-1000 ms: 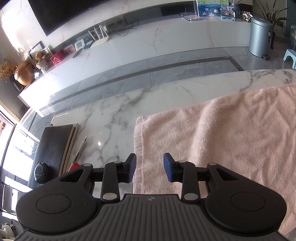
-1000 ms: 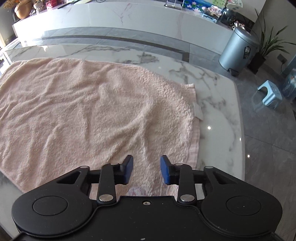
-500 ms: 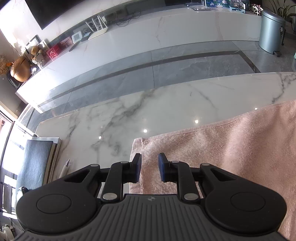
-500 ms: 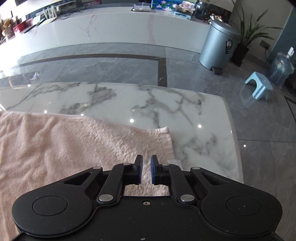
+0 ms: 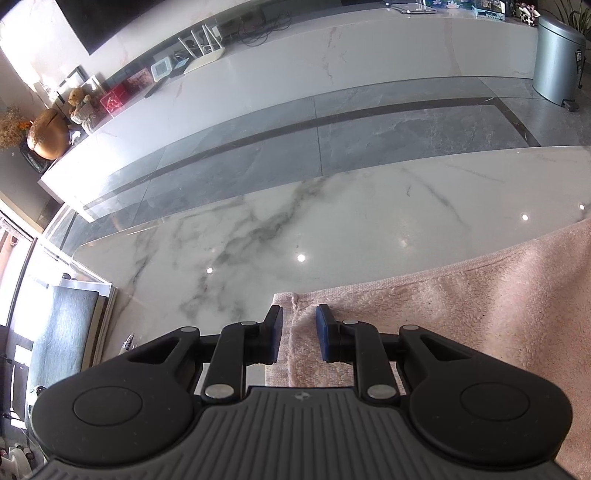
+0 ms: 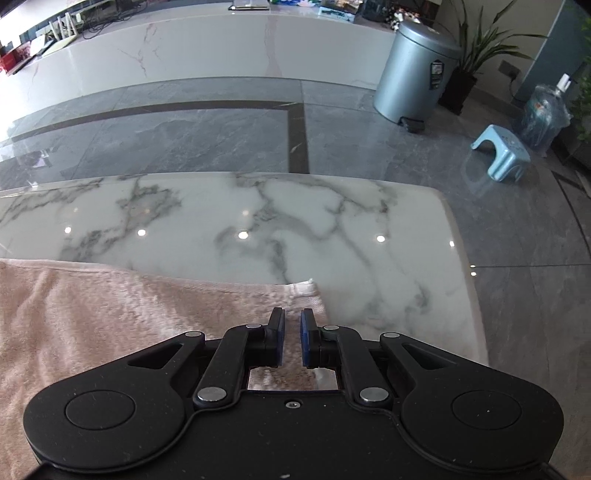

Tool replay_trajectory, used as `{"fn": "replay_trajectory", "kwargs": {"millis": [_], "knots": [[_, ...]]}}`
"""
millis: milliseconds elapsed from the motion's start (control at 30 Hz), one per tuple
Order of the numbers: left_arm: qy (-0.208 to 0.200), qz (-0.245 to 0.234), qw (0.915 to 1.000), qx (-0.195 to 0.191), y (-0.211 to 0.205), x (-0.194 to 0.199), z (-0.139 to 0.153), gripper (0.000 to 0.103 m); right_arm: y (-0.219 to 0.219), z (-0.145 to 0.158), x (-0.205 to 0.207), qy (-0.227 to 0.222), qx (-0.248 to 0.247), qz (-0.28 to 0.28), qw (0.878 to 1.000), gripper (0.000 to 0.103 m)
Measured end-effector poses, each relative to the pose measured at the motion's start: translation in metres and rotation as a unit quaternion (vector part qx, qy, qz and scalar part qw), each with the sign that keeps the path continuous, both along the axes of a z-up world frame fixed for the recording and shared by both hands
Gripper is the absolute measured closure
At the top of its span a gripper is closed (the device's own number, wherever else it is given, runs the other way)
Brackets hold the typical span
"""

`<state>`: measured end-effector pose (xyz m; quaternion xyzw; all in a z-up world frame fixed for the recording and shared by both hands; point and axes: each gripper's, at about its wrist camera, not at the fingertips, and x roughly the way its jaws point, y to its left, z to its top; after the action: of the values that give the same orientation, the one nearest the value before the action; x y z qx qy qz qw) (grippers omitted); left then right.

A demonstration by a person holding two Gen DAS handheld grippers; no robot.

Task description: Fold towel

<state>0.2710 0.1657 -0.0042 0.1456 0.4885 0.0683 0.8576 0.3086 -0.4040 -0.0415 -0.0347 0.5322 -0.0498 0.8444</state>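
Towel [image 5: 480, 314] corners sit between both tongs — left [image 5: 299, 332] apart, right [image 6: 292, 341] nearly together.

place: pretty sure I'm in someone's living room, not a lab
counter [image 6: 332, 221]: glossy white marble with grey veins
floor [image 6: 221, 133]: big polished grey tiles
long low unit [image 5: 332, 59]: router [image 5: 203, 55], cables, teddy bear [image 5: 77, 101], framed photos, dark TV screen [image 5: 147, 14] above
corner stuff: pedal bin [image 6: 413, 70], potted plant [image 6: 480, 48], little blue stool [image 6: 502, 151], water jug [image 6: 546, 114]
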Motion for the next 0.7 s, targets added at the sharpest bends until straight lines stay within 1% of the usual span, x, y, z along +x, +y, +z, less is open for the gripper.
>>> {"fn": "replay_trajectory", "kwargs": {"millis": [133,267,400,533,700], "knots": [[-0.005,0.013,0.9998,0.014,0.004,0.003,-0.001,0.084,-0.009,0.0,-0.001,-0.005,0.017,-0.008,1.0,0.096],[-0.008,0.005,0.9995,0.03,-0.001,0.003,-0.002,0.084,-0.002,-0.001,0.0,-0.011,-0.013,0.003,1.0,0.096],[-0.016,0.01,0.9995,0.026,0.002,0.008,-0.002,0.085,0.001,-0.003,0.003,-0.016,-0.031,0.006,0.999,0.096],[-0.015,0.016,0.9994,0.025,0.002,0.013,-0.002,0.085,-0.003,-0.003,0.006,-0.018,-0.026,-0.003,0.999,0.096],[-0.016,0.012,0.9994,0.028,0.001,0.009,0.0,0.085,-0.005,-0.003,0.004,-0.021,-0.025,-0.004,0.999,0.096]]}}
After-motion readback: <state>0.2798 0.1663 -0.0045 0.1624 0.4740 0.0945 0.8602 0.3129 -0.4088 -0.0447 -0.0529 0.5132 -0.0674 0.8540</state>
